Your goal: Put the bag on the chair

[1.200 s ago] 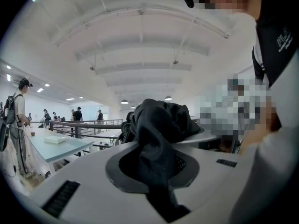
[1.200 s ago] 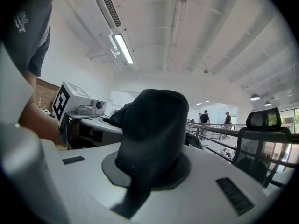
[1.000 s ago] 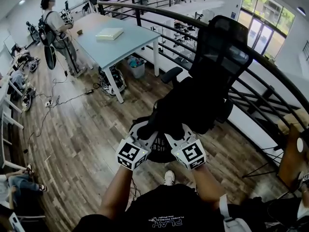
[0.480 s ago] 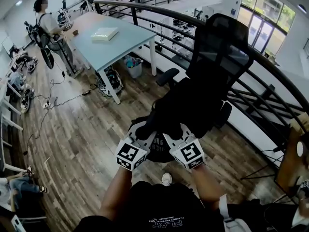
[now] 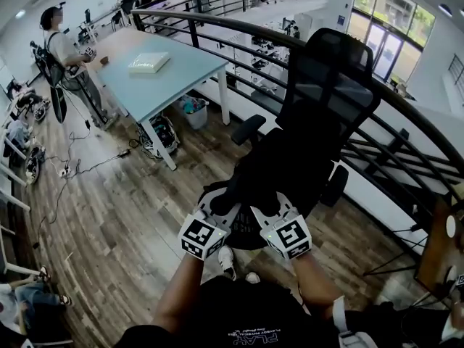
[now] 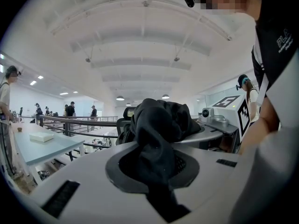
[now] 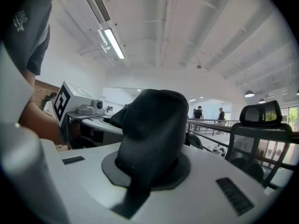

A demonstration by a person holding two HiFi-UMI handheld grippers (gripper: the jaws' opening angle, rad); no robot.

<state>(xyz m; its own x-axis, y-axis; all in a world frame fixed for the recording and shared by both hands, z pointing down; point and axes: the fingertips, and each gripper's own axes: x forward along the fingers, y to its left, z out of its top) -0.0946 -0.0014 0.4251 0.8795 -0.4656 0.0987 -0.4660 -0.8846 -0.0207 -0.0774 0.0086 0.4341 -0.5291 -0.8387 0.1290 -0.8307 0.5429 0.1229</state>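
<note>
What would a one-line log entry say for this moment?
left tongs: shut on bag | right tongs: shut on bag | bag: held in front of chair | release: not yet

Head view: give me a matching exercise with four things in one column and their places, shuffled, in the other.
Things:
1. bag
2. chair
3. white box
4. bin

Places:
A. on the table
B. beside the railing
C. on the floor by a table leg
D. clamped in the left gripper and the right gripper

Pairs: 1-D, 2-B, 3-A, 4-C
</note>
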